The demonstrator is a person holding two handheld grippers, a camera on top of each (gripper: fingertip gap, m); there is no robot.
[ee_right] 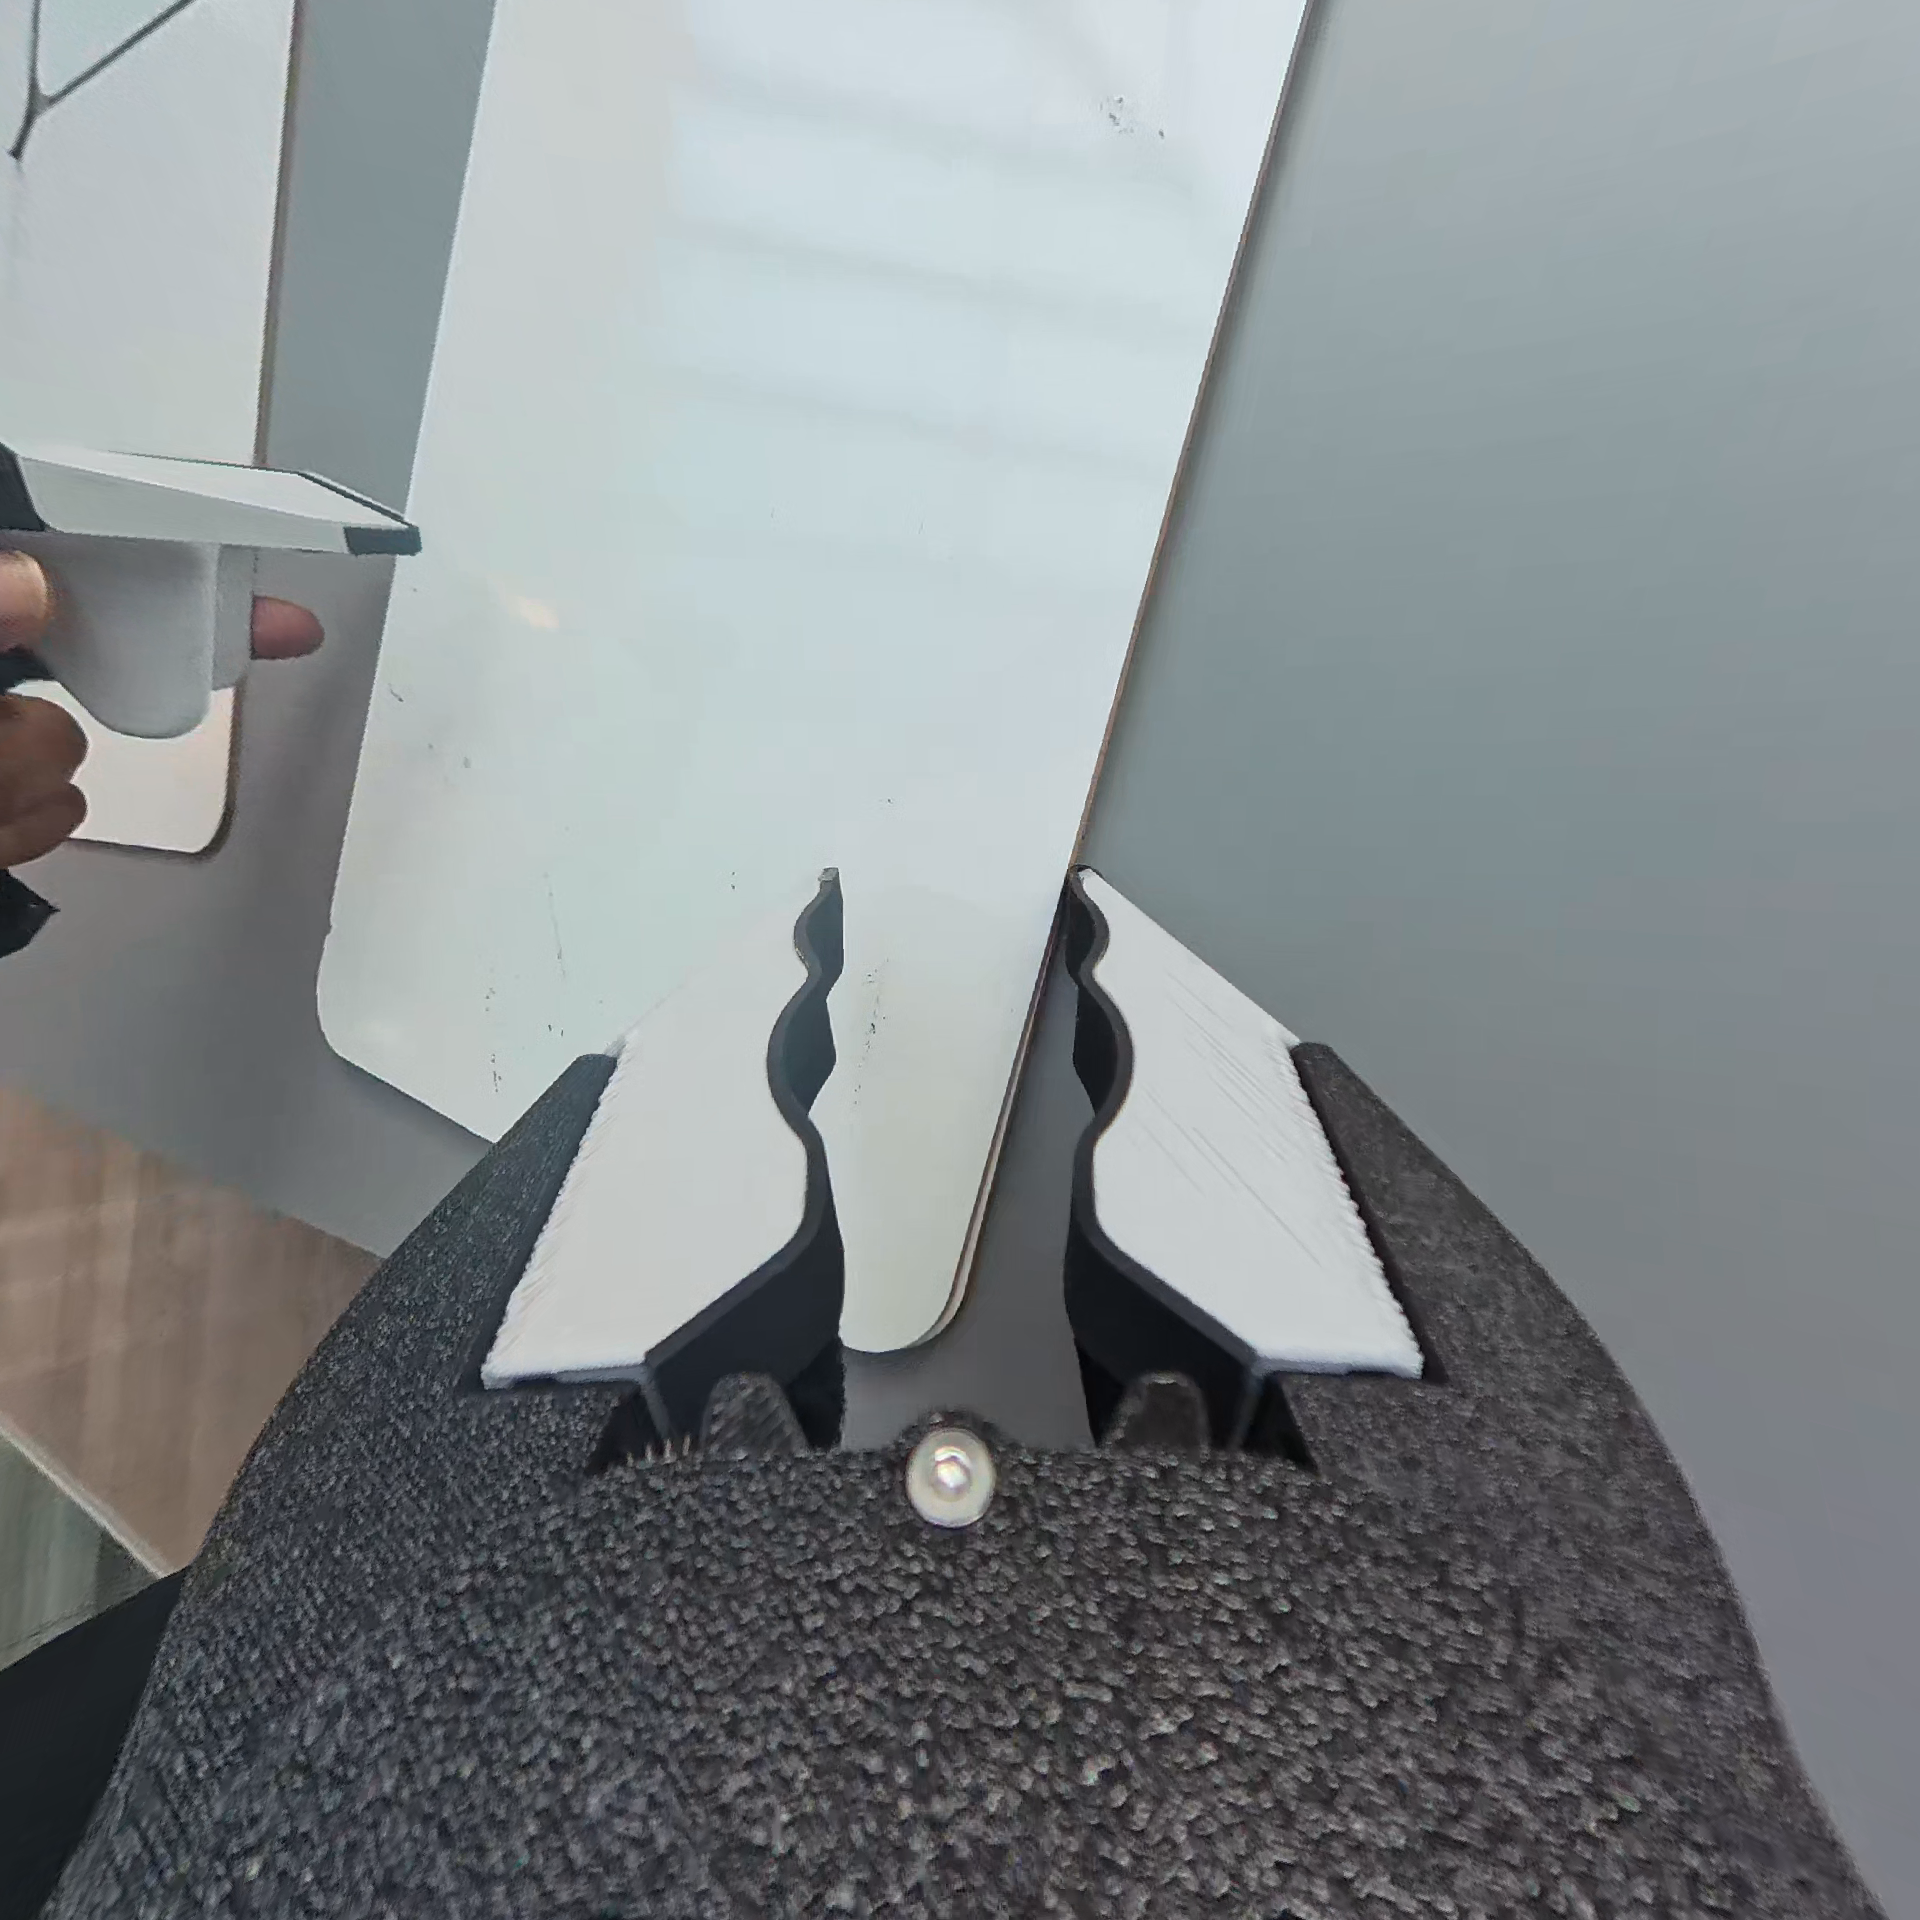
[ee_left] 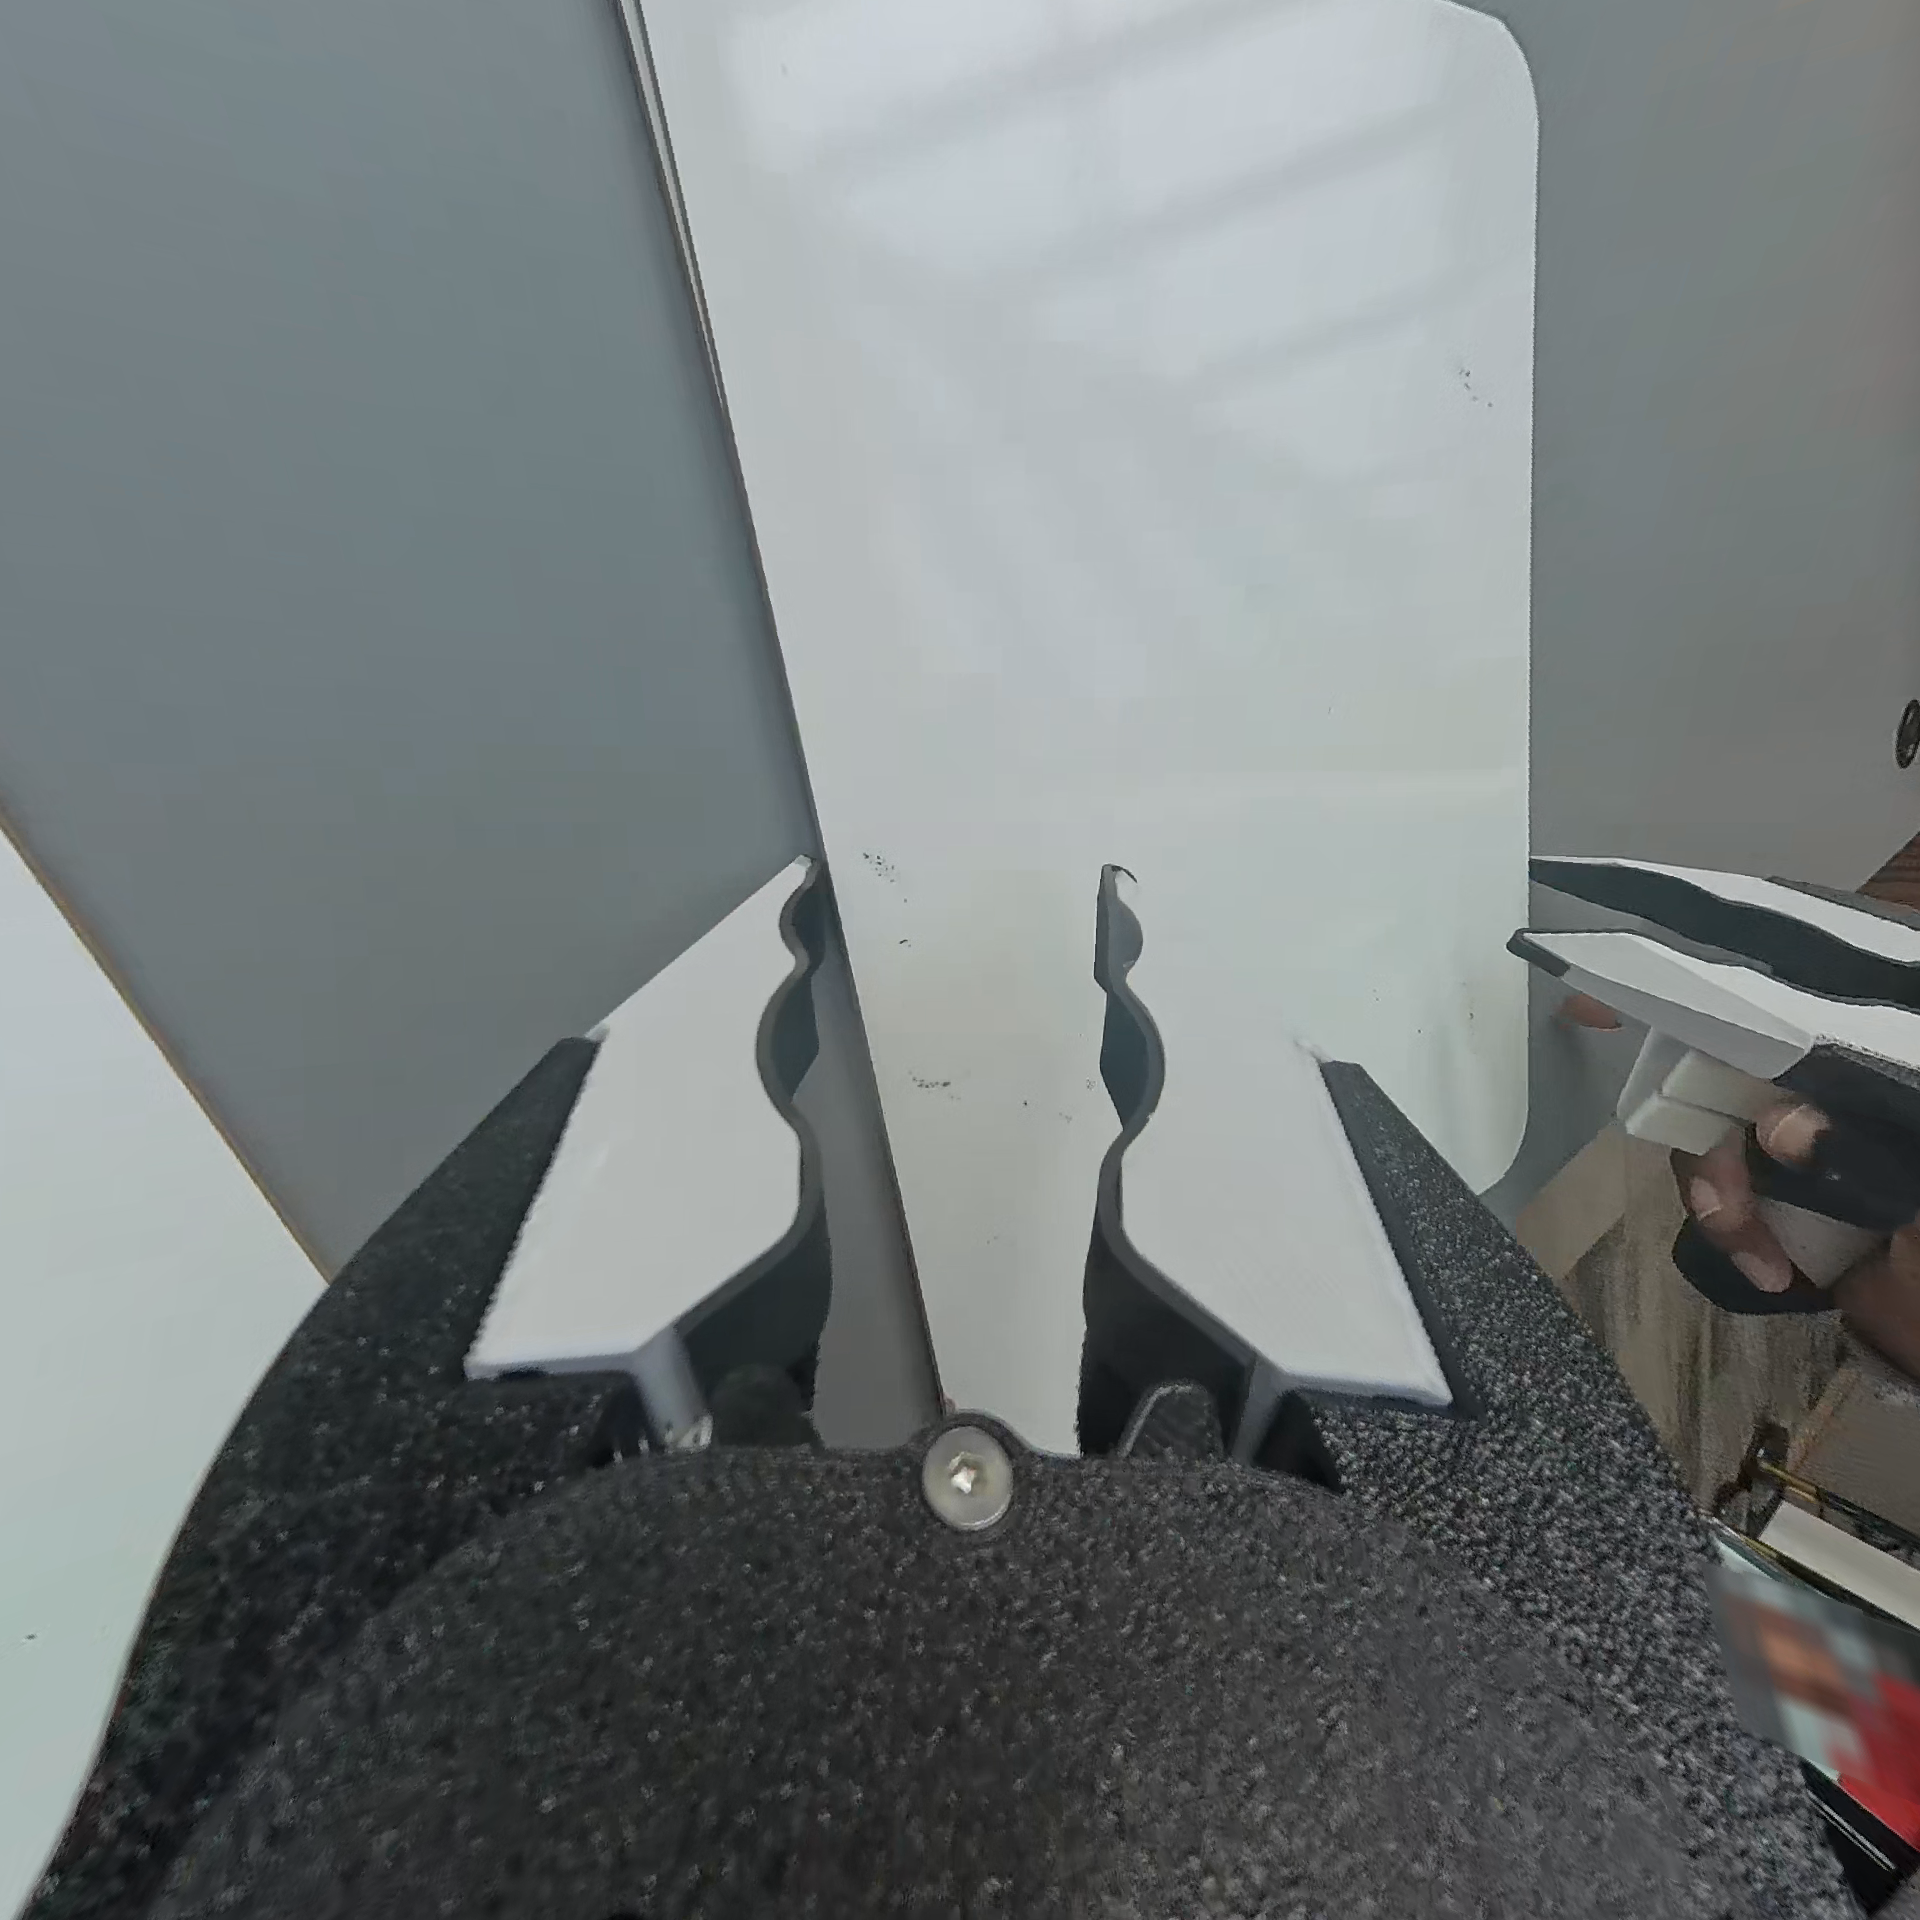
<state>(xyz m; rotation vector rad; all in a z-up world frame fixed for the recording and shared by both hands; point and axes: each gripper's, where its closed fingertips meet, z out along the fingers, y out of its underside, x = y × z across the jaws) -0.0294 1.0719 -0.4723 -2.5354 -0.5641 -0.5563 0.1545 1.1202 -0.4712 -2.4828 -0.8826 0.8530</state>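
A white board with rounded corners (ee_left: 1143, 468) rests against a grey surface (ee_left: 364, 520). My left gripper (ee_left: 961, 873) is open, and the board's left edge runs up between its jaws. The left finger tip sits by that edge; the right finger overlaps the board's face. My right gripper (ee_right: 951, 878) is open too. The board (ee_right: 779, 468) has its right edge and lower corner in the gap, with the right finger tip against the edge. Each gripper also shows in the other's view, at the board's far edge: the right gripper (ee_left: 1527, 904) and the left gripper (ee_right: 395, 538).
A second white board with a brown edge (ee_right: 135, 260) stands further left and also shows in the left wrist view (ee_left: 83, 1351). A hand (ee_left: 1766, 1195) holds the right gripper's handle. Wood flooring (ee_right: 125, 1299) shows at lower left.
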